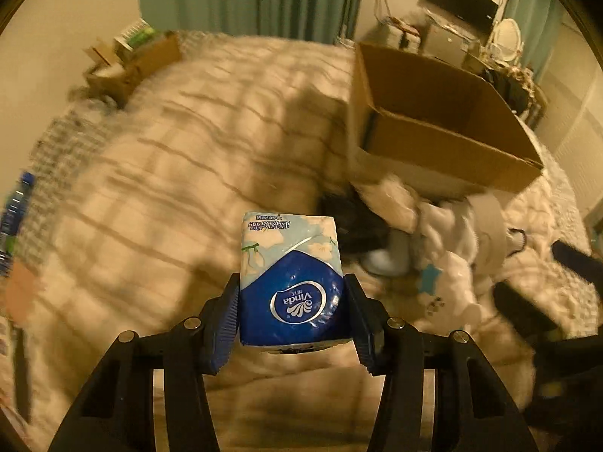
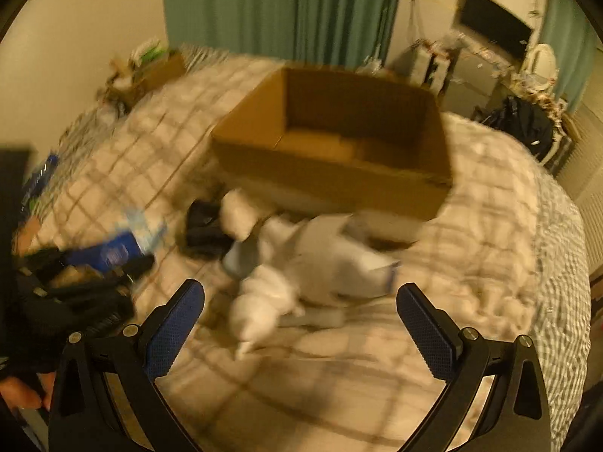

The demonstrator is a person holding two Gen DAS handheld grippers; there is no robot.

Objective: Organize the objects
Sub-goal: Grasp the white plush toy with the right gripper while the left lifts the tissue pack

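Observation:
My left gripper (image 1: pixel 292 297) is shut on a blue and white Vinda tissue pack (image 1: pixel 292 282) and holds it above the bed. An open cardboard box (image 1: pixel 448 132) stands on the bed ahead to the right; it also shows in the right wrist view (image 2: pixel 339 184). My right gripper (image 2: pixel 299 301) is open and empty above a pile of white clothes (image 2: pixel 301 267). The pile also shows in the left wrist view (image 1: pixel 444 248). The tissue pack (image 2: pixel 117 248) in the left gripper appears blurred at the left of the right wrist view.
A checked quilt (image 1: pixel 169 173) covers the bed. A dark item (image 2: pixel 205 229) lies beside the white pile. A small box of clutter (image 1: pixel 132 60) sits at the far left corner. A desk with a monitor (image 1: pixel 463 3) stands beyond the bed.

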